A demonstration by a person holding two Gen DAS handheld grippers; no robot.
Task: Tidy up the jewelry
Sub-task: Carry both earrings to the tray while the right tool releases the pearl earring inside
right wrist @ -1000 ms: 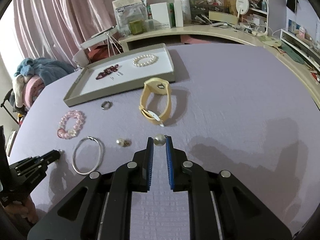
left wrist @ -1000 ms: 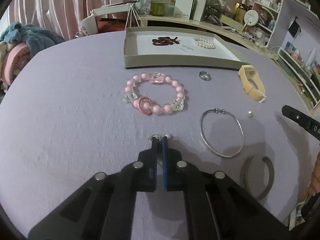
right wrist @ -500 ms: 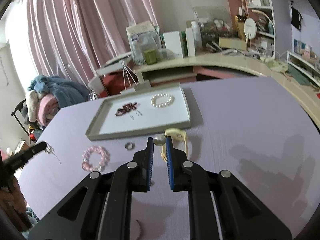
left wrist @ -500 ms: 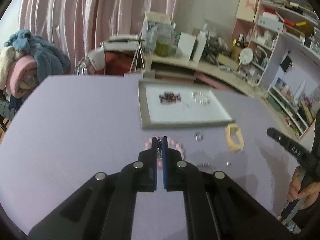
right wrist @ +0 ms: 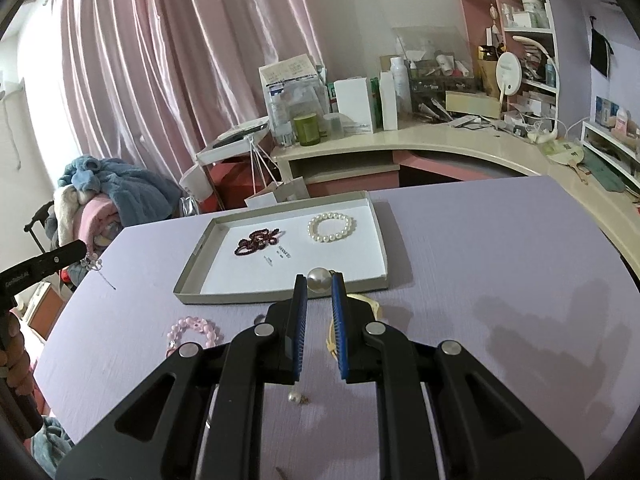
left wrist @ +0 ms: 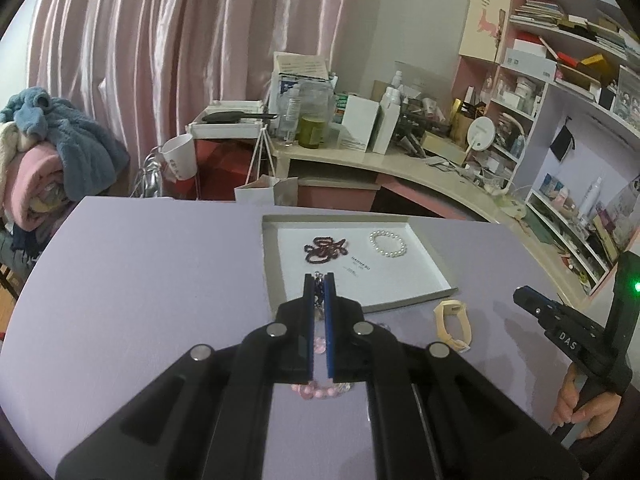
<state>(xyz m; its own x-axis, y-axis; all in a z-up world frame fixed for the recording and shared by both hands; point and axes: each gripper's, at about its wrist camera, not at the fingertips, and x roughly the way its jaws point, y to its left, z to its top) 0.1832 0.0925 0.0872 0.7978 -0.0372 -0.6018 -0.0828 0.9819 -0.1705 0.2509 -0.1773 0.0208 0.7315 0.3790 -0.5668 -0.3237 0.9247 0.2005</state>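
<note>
My right gripper (right wrist: 319, 285) is shut on a large white pearl (right wrist: 319, 279), held in the air just before the near rim of the grey tray (right wrist: 240, 297). My left gripper (left wrist: 319, 280) is shut on a small clear beaded pin (left wrist: 319, 290). In the right wrist view that pin (right wrist: 93, 261) dangles from the left gripper (right wrist: 82, 247) above the table's left edge. Inside the tray (left wrist: 272, 276) lie a dark red bead string (left wrist: 325, 249) and a white pearl bracelet (left wrist: 387, 243).
On the lilac table lie a pink bead bracelet (right wrist: 192, 330), a yellow watch strap (left wrist: 452, 322) and a small pearl earring (right wrist: 296, 397). The right gripper (left wrist: 522, 295) and a hand show at the right. A cluttered desk and shelves stand behind; piled clothes sit at the left.
Both grippers have risen off the table with their pieces, the left one much more. The table's jewelry now lies lower and farther away, and the tray sits just ahead of both.
</note>
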